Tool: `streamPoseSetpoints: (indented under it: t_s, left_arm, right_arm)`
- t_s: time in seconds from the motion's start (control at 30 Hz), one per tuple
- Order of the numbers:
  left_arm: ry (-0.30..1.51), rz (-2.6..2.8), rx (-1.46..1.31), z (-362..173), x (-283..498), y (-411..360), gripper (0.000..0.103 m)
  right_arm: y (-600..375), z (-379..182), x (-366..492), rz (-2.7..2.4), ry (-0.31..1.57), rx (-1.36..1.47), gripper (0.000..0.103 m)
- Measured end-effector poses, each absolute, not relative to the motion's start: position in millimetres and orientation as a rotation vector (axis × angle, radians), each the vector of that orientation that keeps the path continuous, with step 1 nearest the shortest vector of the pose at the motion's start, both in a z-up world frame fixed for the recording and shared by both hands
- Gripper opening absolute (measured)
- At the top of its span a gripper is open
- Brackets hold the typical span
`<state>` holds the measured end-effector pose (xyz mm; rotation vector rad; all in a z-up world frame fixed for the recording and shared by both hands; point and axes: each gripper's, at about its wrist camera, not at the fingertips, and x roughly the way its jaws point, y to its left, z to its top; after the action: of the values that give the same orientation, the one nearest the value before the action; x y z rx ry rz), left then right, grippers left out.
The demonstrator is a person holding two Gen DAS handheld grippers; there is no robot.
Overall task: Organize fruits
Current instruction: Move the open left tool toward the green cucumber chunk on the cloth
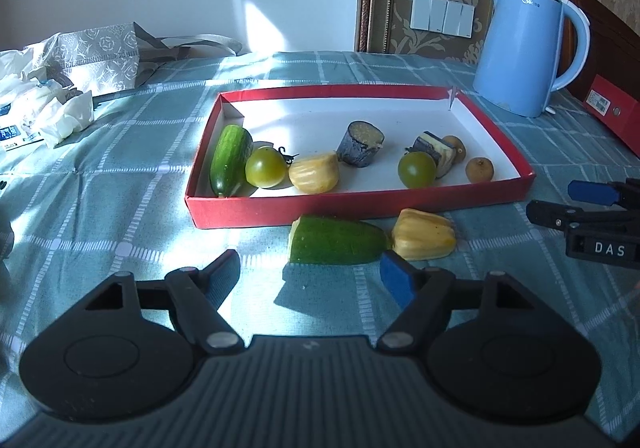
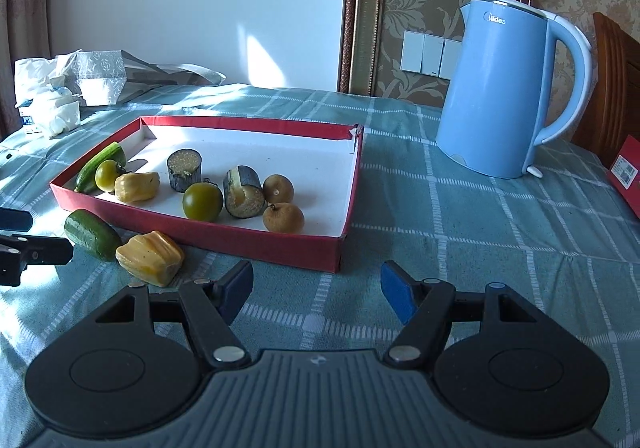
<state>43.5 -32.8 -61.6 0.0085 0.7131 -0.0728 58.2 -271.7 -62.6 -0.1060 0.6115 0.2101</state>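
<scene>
Teal checked tablecloth (image 1: pixel 100 188) covers the whole table; everything sits on it. Tall light-blue plastic electric kettle (image 2: pixel 496 88) stands upright at the far right, well apart from the fruit, not part of the job. Shallow red cardboard box lid with white inside (image 1: pixel 360 208) lies flat mid-table as the collecting tray, open side up so pieces can go straight in.

Inside it, left end: whole green cucumber (image 1: pixel 230 160) against the left wall, touching a green round tomato (image 1: pixel 265 167), then a yellow ridged fruit piece (image 1: pixel 314 172) just beside that. Middle: dark-skinned cut cylinder chunk (image 1: pixel 360 144) standing on end. Right end: second green tomato (image 1: pixel 416 169) touching another dark cut chunk (image 1: pixel 436 152), with two small brown round fruits (image 2: pixel 283 217) near it; what the dark chunks are I can't say for sure, the glare is poor.

Still outside, touching or just beside the lid's near wall: a cut green cucumber half (image 1: pixel 336 240) and a second yellow ridged piece (image 1: pixel 424 239), side by side and apparently touching. These look like what's left to sort.

My left gripper (image 1: pixel 308 280) is low over the cloth, level, pointed at the cucumber half, jaws spread wide, nothing held. My right gripper (image 2: pixel 316 288) is similarly low and level, aimed at the lid's near right corner, jaws wide apart, empty, with the yellow piece just off its left finger.
</scene>
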Motion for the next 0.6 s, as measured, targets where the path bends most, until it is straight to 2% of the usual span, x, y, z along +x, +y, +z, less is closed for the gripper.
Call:
streamPoseSetpoints:
  t_s: [0.2,0.43,0.6]
  left_arm:
    - [0.713,-0.073,0.034,-64.6,53.1,-39.8,0.075]
    - [0.726,0.022,-0.074,-63.7,71.5,-40.5,0.075]
    - [0.730,0.087,-0.079,-67.2,81.0,-50.9,0.078]
  right_arm:
    - [-279.9,-63.9,50.6,0.191,0.621,-0.098,0.070]
    - [-280.9,-66.1,47.9,0.199,0.644,-0.085,0.070]
    - [-278.6,-68.8,47.0,0.222,0.657,-0.100,0.070]
